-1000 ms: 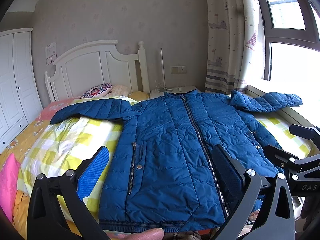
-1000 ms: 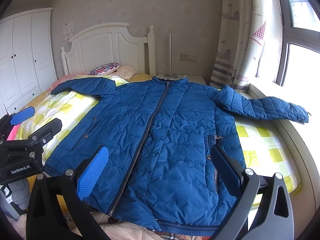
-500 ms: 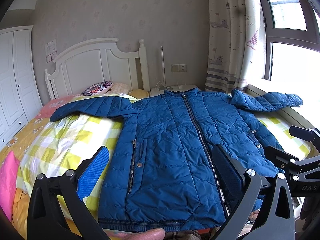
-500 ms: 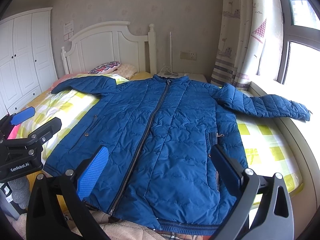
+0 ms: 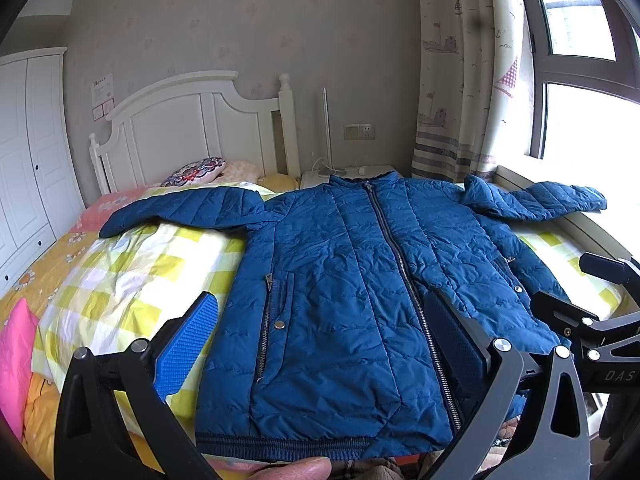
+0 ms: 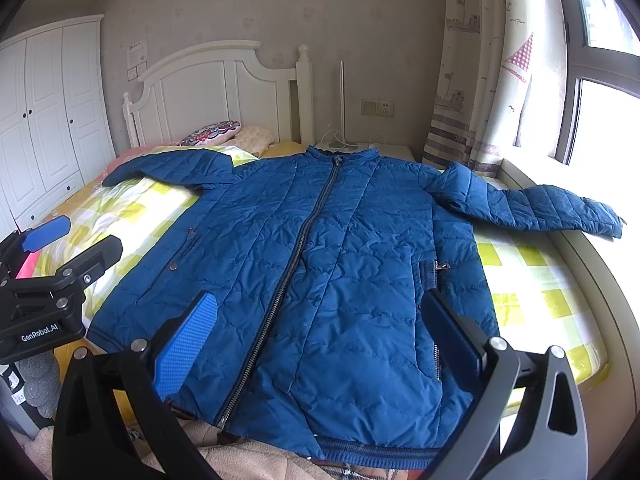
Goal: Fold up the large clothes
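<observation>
Left gripper (image 5: 320, 344) fingers are held spread, nothing between them; right gripper (image 6: 320, 340) fingers likewise spread and empty. Both are held above the hem of a blue quilted jacket (image 6: 320, 260). The jacket is laid flat, zipped, sleeves outstretched, on a yellow-checked bedspread (image 5: 120, 280). A white headboard (image 5: 192, 128) is seen behind.

A home bedroom. A bed (image 6: 532, 280) with a yellow-checked cover and a white wooden headboard (image 6: 216, 92) stands against a papered wall, pillows (image 6: 212, 133) at its head. White wardrobe doors (image 6: 48, 120) line the left side. A patterned curtain (image 6: 480, 72) hangs by a large window (image 6: 600, 80), with a wall socket (image 6: 378, 108) beside it.
</observation>
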Demonstrator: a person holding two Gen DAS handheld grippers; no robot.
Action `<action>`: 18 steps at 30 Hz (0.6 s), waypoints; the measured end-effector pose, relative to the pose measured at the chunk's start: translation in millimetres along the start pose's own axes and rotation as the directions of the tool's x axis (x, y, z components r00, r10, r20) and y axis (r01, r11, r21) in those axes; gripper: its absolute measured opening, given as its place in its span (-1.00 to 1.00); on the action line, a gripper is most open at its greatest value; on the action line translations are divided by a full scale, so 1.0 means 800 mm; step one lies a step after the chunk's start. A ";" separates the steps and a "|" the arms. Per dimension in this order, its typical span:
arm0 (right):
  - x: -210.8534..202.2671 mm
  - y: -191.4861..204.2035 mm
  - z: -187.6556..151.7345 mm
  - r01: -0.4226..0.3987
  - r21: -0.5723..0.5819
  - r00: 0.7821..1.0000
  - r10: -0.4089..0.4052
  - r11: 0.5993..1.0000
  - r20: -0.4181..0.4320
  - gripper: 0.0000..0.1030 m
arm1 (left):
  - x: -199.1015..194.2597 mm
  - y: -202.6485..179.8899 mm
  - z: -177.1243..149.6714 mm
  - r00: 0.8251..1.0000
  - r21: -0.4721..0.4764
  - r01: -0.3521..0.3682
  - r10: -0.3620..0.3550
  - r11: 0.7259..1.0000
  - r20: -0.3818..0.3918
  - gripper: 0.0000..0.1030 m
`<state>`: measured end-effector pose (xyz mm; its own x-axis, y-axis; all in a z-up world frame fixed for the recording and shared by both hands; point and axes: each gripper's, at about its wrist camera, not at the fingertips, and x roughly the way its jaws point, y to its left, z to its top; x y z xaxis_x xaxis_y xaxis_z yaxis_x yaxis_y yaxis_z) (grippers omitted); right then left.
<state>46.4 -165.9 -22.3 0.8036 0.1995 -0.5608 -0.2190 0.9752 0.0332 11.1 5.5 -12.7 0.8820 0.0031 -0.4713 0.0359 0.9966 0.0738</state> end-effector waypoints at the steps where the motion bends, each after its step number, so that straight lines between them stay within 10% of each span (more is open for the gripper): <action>1: 0.000 0.001 -0.001 -0.001 0.001 1.000 0.001 1.000 -0.001 0.96 | 0.000 0.000 0.000 1.000 -0.001 0.000 0.000 1.000 -0.001 0.91; 18: 0.001 0.001 -0.002 -0.003 0.002 1.000 0.003 1.000 -0.003 0.96 | 0.002 0.001 -0.001 1.000 -0.003 0.001 -0.001 1.000 -0.004 0.91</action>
<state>46.3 -165.5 -24.0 0.8015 0.2019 -0.5629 -0.2203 0.9748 0.0360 12.3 6.2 -13.9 0.8799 0.0024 -0.4752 0.0355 0.9969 0.0708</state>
